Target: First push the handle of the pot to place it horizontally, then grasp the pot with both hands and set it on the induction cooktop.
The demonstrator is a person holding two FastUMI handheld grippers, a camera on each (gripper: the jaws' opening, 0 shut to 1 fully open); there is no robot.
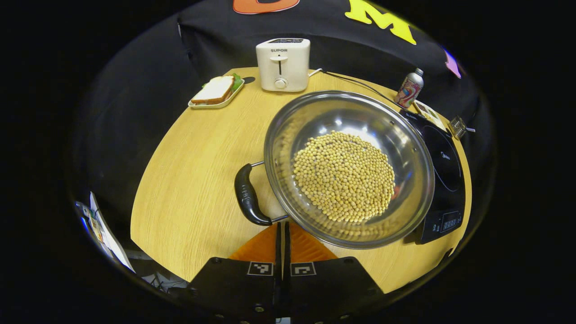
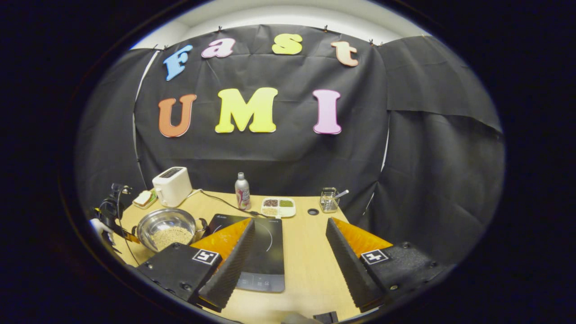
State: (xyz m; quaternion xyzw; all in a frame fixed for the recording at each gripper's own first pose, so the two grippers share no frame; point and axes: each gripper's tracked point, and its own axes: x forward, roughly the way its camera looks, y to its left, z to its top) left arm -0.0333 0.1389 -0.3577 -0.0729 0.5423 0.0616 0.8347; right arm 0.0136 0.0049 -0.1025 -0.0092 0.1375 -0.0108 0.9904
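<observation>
Two grippers are over the wooden table (image 1: 193, 180). The left gripper (image 1: 283, 231) has its fingers pressed together, tips just beside the black handle (image 1: 246, 194) of the pot (image 1: 348, 166), holding nothing. The pot, with beans (image 1: 344, 182) inside, stands on the table, its far side over the edge of the induction cooktop (image 2: 261, 252). The right gripper (image 2: 290, 252) is spread wide above the cooktop, empty.

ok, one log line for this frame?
left tool: shut, near pot handle | right tool: open, over table | pot: beans inside, beside induction cooktop, not on it
</observation>
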